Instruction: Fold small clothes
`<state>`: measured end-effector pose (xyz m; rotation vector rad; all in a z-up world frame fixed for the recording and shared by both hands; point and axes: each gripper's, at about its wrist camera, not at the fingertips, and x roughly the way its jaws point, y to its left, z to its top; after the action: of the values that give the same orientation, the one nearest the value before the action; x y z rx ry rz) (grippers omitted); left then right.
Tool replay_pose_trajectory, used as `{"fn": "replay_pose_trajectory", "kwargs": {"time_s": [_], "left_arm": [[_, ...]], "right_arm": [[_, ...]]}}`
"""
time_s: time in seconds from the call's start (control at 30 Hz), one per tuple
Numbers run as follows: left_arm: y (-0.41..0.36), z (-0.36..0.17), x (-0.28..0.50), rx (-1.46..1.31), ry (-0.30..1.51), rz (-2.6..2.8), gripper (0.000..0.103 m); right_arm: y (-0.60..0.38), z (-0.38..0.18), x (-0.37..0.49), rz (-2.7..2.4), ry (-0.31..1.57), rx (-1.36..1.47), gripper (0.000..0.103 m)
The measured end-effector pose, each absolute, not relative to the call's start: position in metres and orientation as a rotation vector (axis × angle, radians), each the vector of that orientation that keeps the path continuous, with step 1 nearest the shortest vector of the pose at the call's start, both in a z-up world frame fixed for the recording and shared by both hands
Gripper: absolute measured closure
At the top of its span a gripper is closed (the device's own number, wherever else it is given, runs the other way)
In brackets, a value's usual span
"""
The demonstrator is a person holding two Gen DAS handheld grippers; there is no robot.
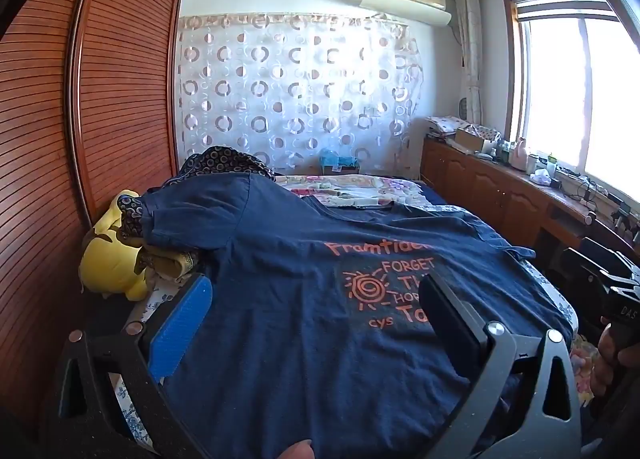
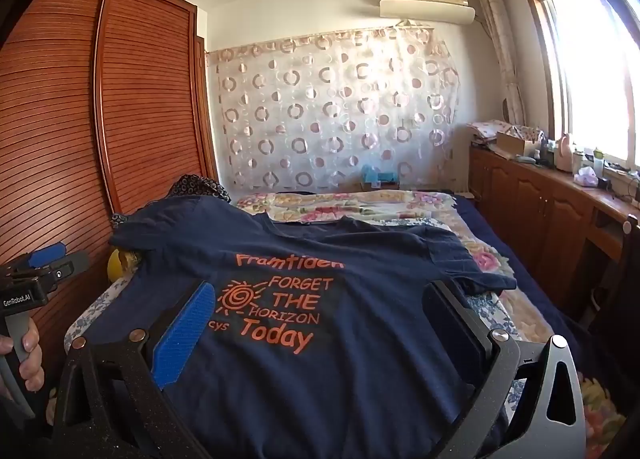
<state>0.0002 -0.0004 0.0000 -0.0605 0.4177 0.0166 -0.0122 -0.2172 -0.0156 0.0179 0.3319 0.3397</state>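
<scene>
So the navy t-shirt is soft cotton with orange print, spread flat across the lower middle of the frame on the floral bedspread. Its left sleeve drapes over a yellow plush toy at left. Both the left gripper and right gripper are spread wide, nothing pinched. The slatted wooden wardrobe fills the left.
</scene>
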Motion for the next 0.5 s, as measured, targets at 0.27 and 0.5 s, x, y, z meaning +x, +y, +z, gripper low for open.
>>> {"fn": "replay_pose_trajectory", "kwargs": {"time_s": [0.27,0.5], "left_arm": [[-0.011,0.002,0.009,-0.053,0.423,0.012,0.000],[-0.011,-0.002,-0.003,-0.027,0.408,0.004,0.000]], "right_arm": [[-0.219,-0.015,-0.010,0.343,0.338,0.025,0.000],[-0.218,-0.012,-0.011,0.344,0.332,0.022,0.000]]}}
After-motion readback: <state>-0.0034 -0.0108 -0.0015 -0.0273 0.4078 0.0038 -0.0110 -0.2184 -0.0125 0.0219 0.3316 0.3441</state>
